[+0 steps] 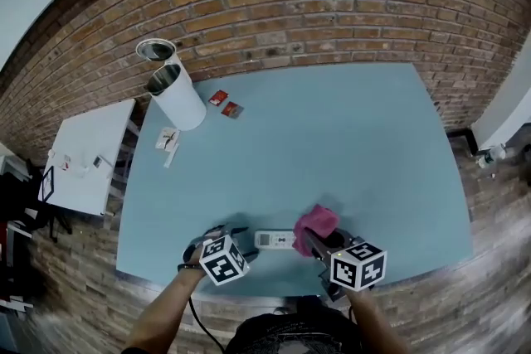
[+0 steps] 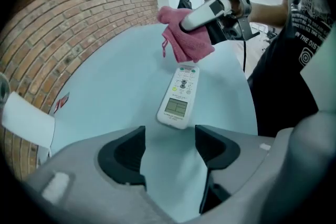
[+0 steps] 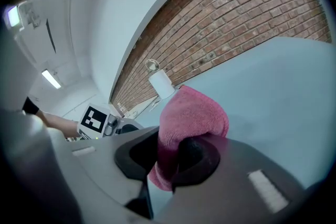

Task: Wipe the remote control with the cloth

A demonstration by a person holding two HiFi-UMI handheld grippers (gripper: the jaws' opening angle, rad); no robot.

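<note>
cloth [image 3: 191, 118] end hid by claw [image 3: 169, 157], red bits [image 1: 218, 98] unclear

even, bright indoor light from ceiling strips, soft shadows, strong fisheye curvature, dark vignetted corners.

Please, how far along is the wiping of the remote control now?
Done: the right gripper is shut on the pink terry cloth. In hand: the cloth hangs at the button end of the white remote control, which lies flat on the light blue table; contact cannot be told. The left gripper is open, short of the remote. Left: the wiping itself.
</note>
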